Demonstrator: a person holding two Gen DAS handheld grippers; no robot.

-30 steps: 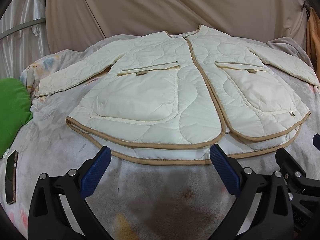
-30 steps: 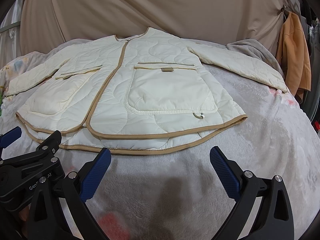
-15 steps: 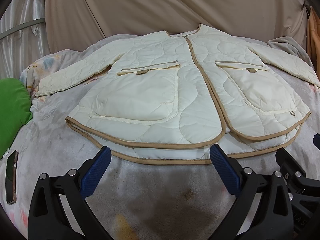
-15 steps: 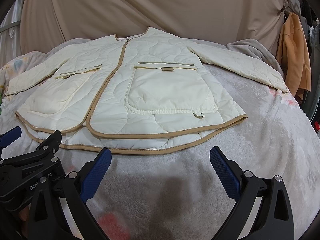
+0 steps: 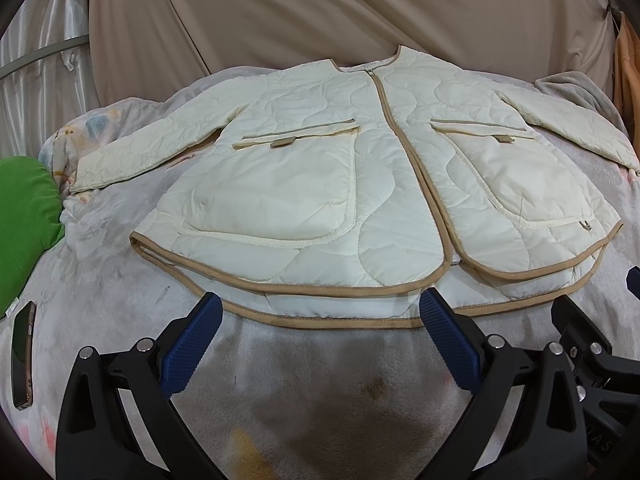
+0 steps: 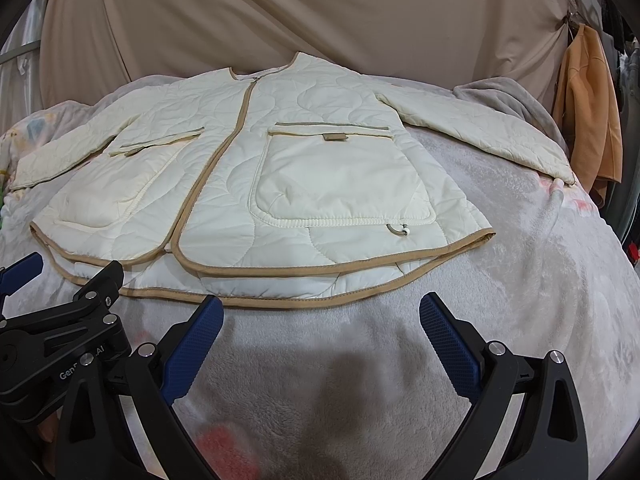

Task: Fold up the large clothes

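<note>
Both jaws are wide open and hold nothing. The left gripper (image 5: 320,336) and the right gripper (image 6: 320,336) hang side by side over the blanket (image 5: 320,400). The jacket (image 5: 360,184) lies flat on the bed just past the blue tips, front up, sleeves spread out. Its tan hem is near the tips but not between them. Only the left view shows a green pillow (image 5: 24,232) and a phone (image 5: 23,360). Only the right view shows all of an orange cloth (image 6: 592,108) hanging up.
</note>
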